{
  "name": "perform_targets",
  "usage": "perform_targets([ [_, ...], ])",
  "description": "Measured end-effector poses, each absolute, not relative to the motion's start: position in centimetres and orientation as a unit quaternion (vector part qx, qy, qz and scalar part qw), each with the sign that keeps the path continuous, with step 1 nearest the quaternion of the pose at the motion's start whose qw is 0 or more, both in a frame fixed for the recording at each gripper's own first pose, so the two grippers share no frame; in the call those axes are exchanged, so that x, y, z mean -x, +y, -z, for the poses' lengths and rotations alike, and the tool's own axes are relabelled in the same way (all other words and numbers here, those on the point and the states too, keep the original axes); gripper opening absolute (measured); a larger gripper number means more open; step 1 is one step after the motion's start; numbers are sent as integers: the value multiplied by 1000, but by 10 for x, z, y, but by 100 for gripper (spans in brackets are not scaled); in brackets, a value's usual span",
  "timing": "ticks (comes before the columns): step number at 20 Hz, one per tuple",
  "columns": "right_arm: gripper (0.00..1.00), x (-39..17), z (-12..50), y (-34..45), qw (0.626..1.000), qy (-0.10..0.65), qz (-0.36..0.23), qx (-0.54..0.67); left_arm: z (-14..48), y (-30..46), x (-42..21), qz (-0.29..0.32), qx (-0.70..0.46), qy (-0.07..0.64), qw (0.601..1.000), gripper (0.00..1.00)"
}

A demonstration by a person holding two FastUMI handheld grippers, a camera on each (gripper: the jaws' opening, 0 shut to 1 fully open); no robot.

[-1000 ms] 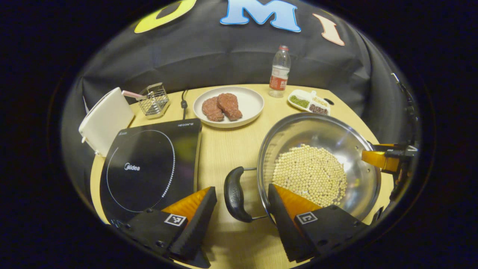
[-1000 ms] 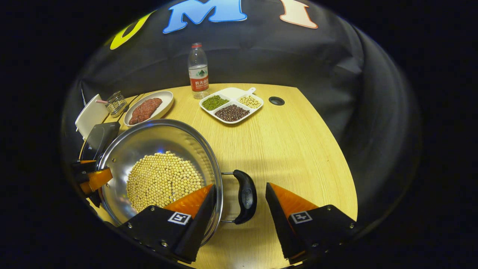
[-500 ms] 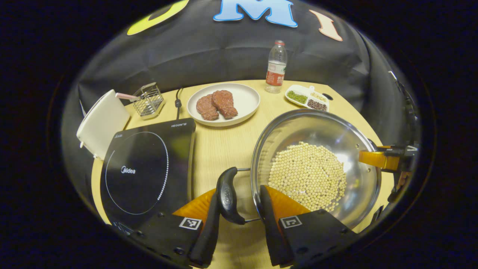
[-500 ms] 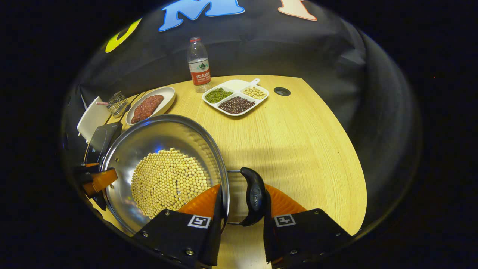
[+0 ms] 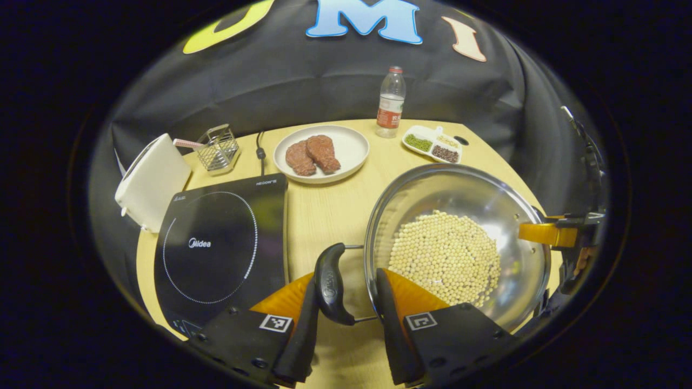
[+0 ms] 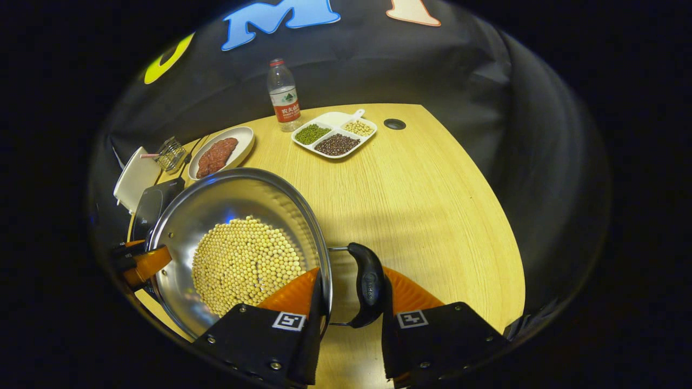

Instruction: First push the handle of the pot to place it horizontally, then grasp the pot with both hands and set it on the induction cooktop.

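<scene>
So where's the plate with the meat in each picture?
Left gripper view: the plate with the meat sits upper middle, behind the pot.
Right gripper view: it sits upper left, behind the pot.
Shared landmark: the water bottle stands right of it.

- Left gripper point(image 5: 346, 302) low at the view's bottom, fingers drawn close, clamped on the pot handle point(image 5: 330, 283).
- Right gripper point(image 6: 350, 302) likewise, fingers pinched on the opposite pot handle point(image 6: 368, 283).
- Left gripper view: right gripper's finger point(image 5: 546, 234) far across.
</scene>
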State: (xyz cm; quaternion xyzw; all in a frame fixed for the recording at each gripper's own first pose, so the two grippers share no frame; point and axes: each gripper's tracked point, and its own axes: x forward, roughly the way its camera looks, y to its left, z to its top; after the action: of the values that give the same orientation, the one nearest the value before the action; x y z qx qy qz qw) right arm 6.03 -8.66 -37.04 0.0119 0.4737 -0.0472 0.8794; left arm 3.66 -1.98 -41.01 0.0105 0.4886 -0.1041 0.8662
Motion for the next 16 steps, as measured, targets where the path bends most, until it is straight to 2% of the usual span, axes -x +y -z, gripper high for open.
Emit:
perform_targets([
  [1,47,-56,366,-84,879,474,48,-12,406,-18,-34,105,-10,490,865,65],
  [4,47,-48,355,-74,879,475,48,-15,391,-7,-29,108,-15,485,868,65],
  [5,47,-48,351,-71,880,473,49,-21,386,-3,-31,109,-16,482,869,62],
  [10,47,-49,340,-48,880,471,46,-32,368,20,-39,112,-15,470,875,62],
  [11,47,-50,337,-43,881,471,45,-28,368,26,-39,111,-13,471,875,58],
  [12,47,-53,335,-38,882,469,44,-25,366,31,-39,109,-9,472,875,62],
  [16,47,-58,329,-14,882,470,36,-14,365,57,-40,102,1,475,874,62],
])
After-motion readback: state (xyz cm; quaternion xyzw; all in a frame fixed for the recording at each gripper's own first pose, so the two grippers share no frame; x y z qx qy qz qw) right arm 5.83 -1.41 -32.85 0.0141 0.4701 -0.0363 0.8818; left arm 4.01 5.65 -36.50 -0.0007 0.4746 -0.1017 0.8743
